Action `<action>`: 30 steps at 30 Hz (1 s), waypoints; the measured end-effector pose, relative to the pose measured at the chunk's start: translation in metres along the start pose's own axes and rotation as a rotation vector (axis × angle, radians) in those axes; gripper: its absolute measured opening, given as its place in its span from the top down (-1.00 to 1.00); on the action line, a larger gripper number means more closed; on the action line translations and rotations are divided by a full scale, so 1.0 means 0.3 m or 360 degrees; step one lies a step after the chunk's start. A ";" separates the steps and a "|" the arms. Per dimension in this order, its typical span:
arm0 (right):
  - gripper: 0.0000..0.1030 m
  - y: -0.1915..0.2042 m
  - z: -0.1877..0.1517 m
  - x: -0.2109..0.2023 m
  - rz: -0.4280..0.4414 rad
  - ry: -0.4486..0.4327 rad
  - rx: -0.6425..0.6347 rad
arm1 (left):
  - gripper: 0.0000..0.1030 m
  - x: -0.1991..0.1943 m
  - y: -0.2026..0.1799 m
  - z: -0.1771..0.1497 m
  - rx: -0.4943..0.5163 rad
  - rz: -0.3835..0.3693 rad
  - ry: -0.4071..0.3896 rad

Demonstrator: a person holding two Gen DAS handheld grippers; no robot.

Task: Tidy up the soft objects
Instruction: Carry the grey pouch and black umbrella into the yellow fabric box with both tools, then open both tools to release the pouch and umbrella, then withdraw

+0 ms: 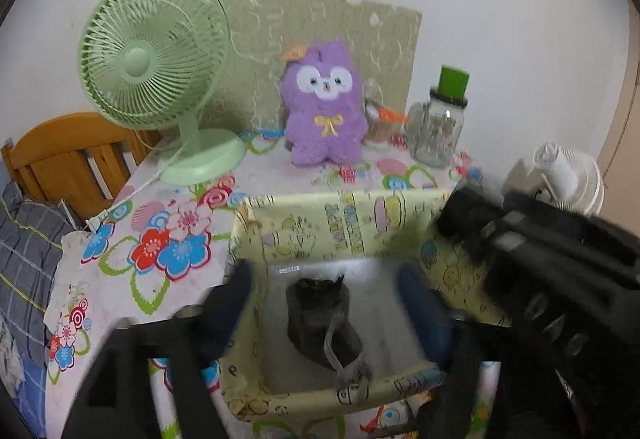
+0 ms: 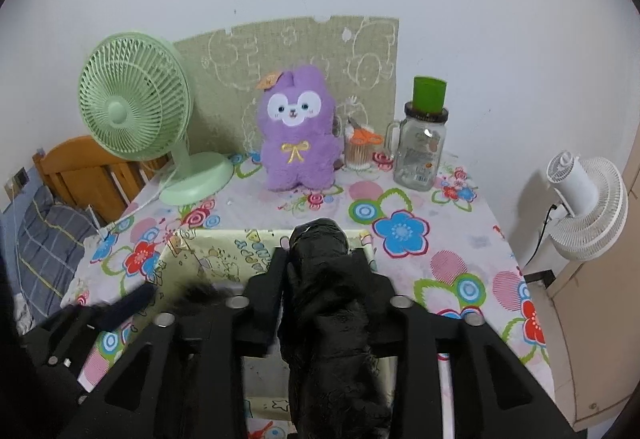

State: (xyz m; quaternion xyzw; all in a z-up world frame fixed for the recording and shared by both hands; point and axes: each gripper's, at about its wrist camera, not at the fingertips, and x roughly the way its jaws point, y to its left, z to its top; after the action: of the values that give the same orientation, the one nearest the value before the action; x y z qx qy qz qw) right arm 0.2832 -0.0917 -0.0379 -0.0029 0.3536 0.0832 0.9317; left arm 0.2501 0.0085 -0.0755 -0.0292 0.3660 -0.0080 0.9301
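A yellow cartoon-print fabric box (image 1: 344, 219) stands on the flowered table. A dark grey rolled soft item (image 1: 320, 319) with a grey strap lies inside it. My left gripper (image 1: 324, 303) is open above the box, its fingers on either side of that item without touching it. My right gripper (image 2: 320, 263) is shut on a black rolled soft bundle (image 2: 324, 299) and holds it over the box (image 2: 224, 251). The right gripper also shows in the left wrist view (image 1: 540, 263), at the right. A purple plush toy (image 2: 298, 127) sits at the table's back.
A green desk fan (image 2: 132, 107) stands at the back left, its cord trailing over the table edge. A glass jar with a green cup (image 2: 422, 143) and a cup with orange scissors (image 2: 360, 147) stand at the back right. A white fan (image 2: 584, 203) and wooden headboard (image 2: 88, 171) flank the table.
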 end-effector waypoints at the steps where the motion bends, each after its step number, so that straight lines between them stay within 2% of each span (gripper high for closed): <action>1: -0.20 0.000 -0.002 0.005 0.0003 0.0008 0.0002 | -0.70 -0.003 0.004 0.000 -0.0008 -0.0004 -0.0020; 2: -0.43 -0.001 -0.004 0.006 0.0011 0.0008 0.0008 | -0.74 -0.012 0.007 0.000 -0.0017 0.0000 -0.0055; 3: -0.49 -0.002 -0.006 0.004 0.0017 0.0006 0.0015 | -0.80 -0.025 0.008 0.000 -0.0015 0.0010 -0.0096; 9: -0.55 -0.002 -0.003 -0.028 0.0013 -0.0001 0.0008 | -0.83 -0.060 -0.006 0.004 0.0050 0.0042 -0.0136; 13: -0.72 -0.008 -0.005 -0.068 0.0010 -0.0021 0.0024 | -0.86 -0.092 -0.019 0.003 0.0080 0.0037 -0.0147; 16: -0.73 -0.013 -0.010 -0.103 0.0012 -0.0034 0.0032 | -0.89 -0.126 -0.032 0.001 0.0094 0.0056 -0.0168; 30: -0.91 -0.004 -0.072 -0.310 -0.0004 -0.0112 -0.0007 | -1.00 -0.301 -0.059 -0.059 0.0084 0.0032 -0.0200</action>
State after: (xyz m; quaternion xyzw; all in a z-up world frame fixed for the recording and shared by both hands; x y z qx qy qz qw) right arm 0.2007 -0.1084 0.0073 -0.0023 0.3203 0.0829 0.9437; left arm 0.1721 -0.0066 -0.0258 -0.0015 0.3069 -0.0065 0.9517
